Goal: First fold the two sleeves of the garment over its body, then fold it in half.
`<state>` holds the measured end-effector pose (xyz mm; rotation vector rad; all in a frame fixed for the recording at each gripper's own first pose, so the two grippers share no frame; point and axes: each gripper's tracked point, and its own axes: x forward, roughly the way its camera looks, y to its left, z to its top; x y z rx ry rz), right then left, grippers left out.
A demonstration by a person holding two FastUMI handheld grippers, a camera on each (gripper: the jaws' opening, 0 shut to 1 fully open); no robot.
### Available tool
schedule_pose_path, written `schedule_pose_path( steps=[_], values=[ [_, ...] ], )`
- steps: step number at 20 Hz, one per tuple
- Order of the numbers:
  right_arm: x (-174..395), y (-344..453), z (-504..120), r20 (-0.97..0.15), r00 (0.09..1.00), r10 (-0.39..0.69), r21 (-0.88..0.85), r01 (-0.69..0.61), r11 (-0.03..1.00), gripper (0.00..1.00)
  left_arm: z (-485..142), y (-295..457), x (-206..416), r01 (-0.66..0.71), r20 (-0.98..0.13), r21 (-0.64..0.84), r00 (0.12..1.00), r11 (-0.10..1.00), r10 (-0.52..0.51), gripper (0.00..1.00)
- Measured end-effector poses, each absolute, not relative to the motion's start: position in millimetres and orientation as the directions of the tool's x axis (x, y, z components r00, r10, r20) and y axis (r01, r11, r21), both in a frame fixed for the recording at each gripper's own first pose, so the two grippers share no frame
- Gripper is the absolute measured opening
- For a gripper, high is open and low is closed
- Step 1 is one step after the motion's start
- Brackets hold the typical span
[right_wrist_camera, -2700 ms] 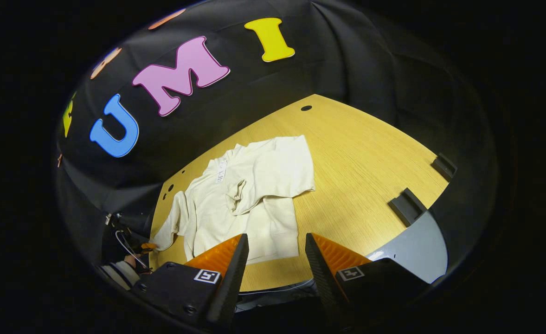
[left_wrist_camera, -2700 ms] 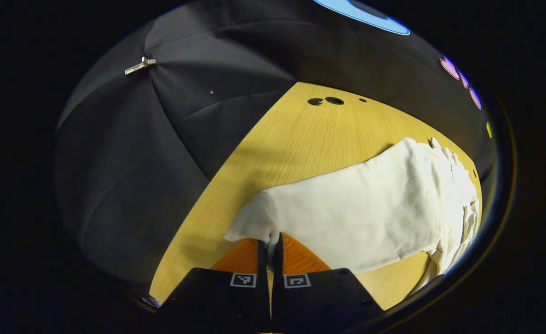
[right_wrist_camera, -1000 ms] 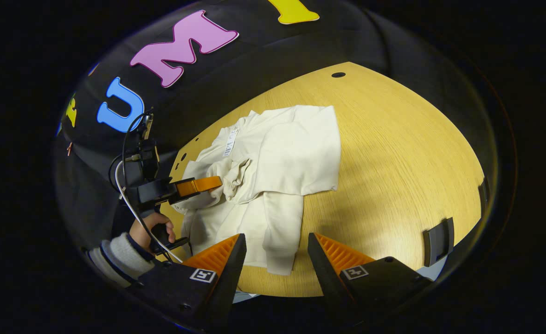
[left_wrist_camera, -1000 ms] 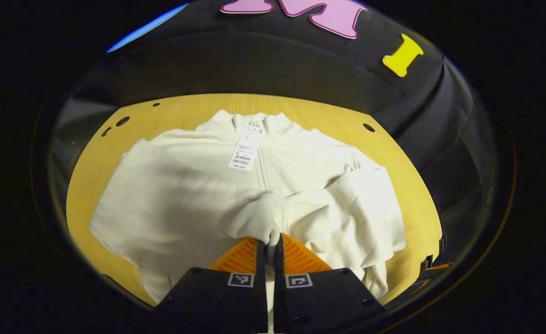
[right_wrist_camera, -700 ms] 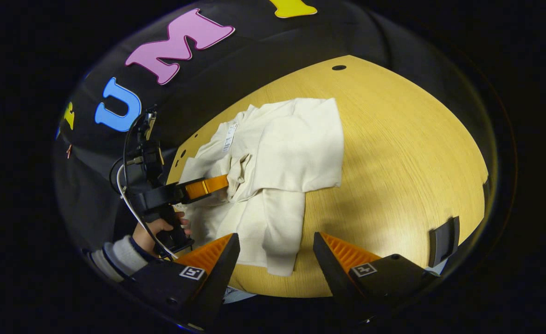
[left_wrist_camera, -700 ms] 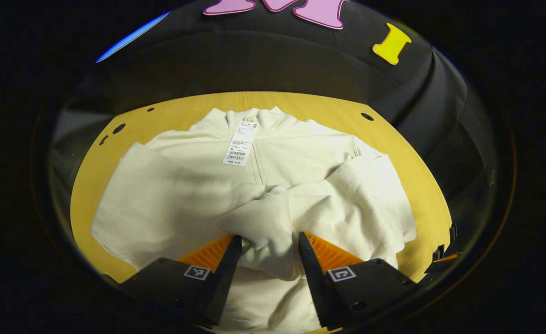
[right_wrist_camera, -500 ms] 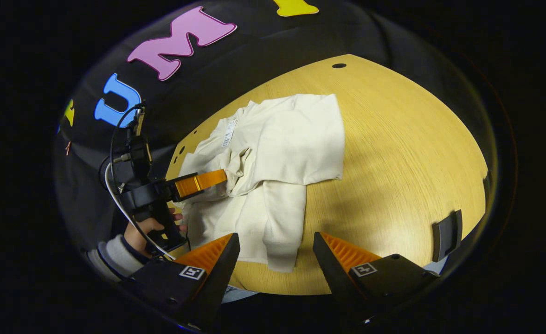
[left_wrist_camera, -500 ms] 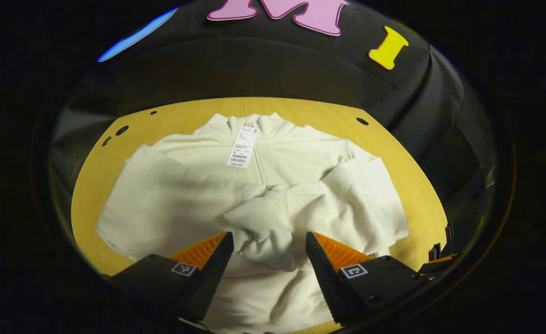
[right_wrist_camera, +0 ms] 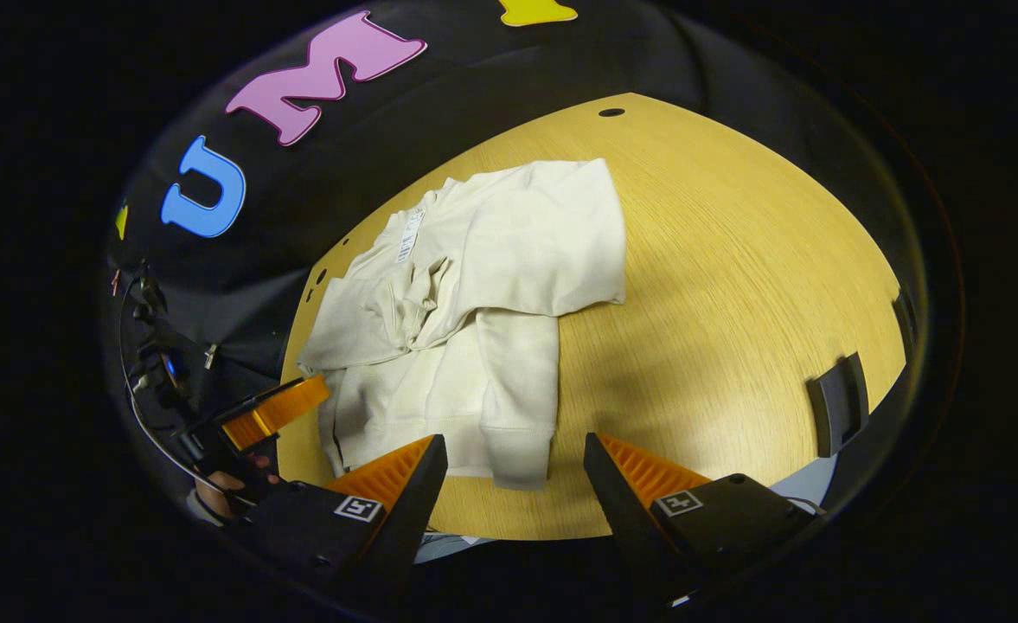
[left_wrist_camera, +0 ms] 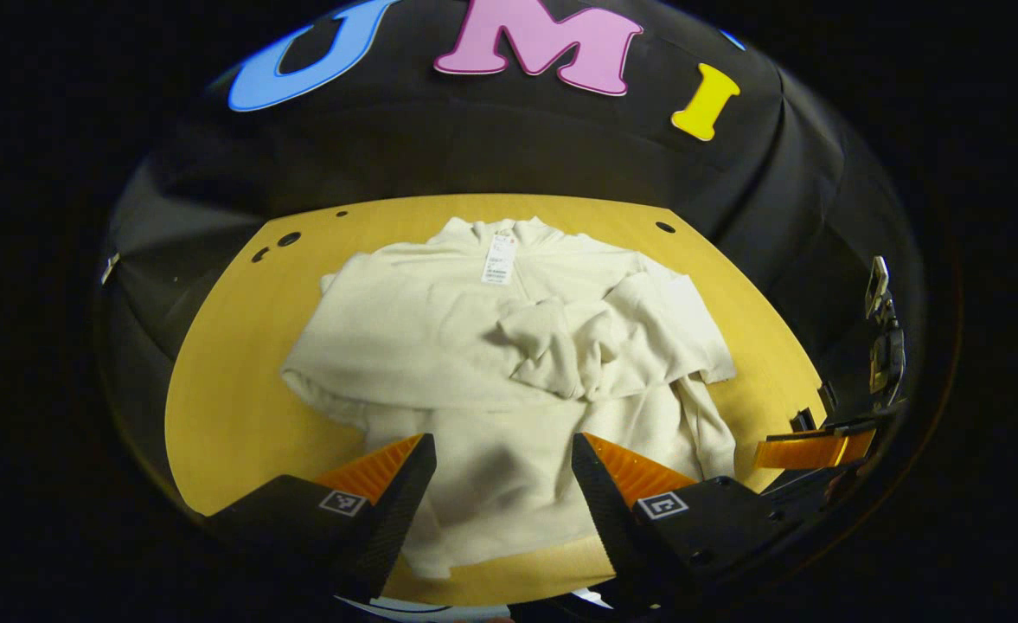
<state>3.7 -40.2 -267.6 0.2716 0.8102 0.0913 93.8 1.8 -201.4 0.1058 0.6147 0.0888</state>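
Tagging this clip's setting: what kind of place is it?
Most likely a staged recording booth, not a home: black cloth wall close behind a bare wooden table, a cream garment with its shop tag on, and both handheld grippers open above it.

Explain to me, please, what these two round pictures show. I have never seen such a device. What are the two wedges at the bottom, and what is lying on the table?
A person holds a two-finger claw in each hand, and a wide-angle camera rides on each one. The wedges at the bottom are that claw's own fingers.

In the left gripper view, the left claw is open and holds nothing. The other claw shows at that picture's right edge. In the right gripper view, the right claw is also open and empty, and the left claw appears at the far left, with the person's hand below it.

On the wooden table lies a cream garment with a paper tag at its collar. Both sleeves lie folded across its body.
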Motion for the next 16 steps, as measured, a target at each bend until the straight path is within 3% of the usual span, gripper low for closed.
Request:
schedule_pose_path(
  steps=[6, 16],
  values=[
    [2.5, -22.8, -288.3, -0.738, 0.655, 0.161, 0.196, -0.020, 0.980, 0.98, -242.4, 41.0, 46.7, -0.142, -0.643, 0.086, 0.748, 0.986, 0.164, 0.98],
    [28.9, -23.8, -322.8, -0.799, 0.600, 0.040, 0.024, -0.035, 0.999, 0.97, -282.9, 64.6, 61.9, -0.165, -0.719, 0.170, 0.653, 0.972, 0.237, 0.98]
  ],
)
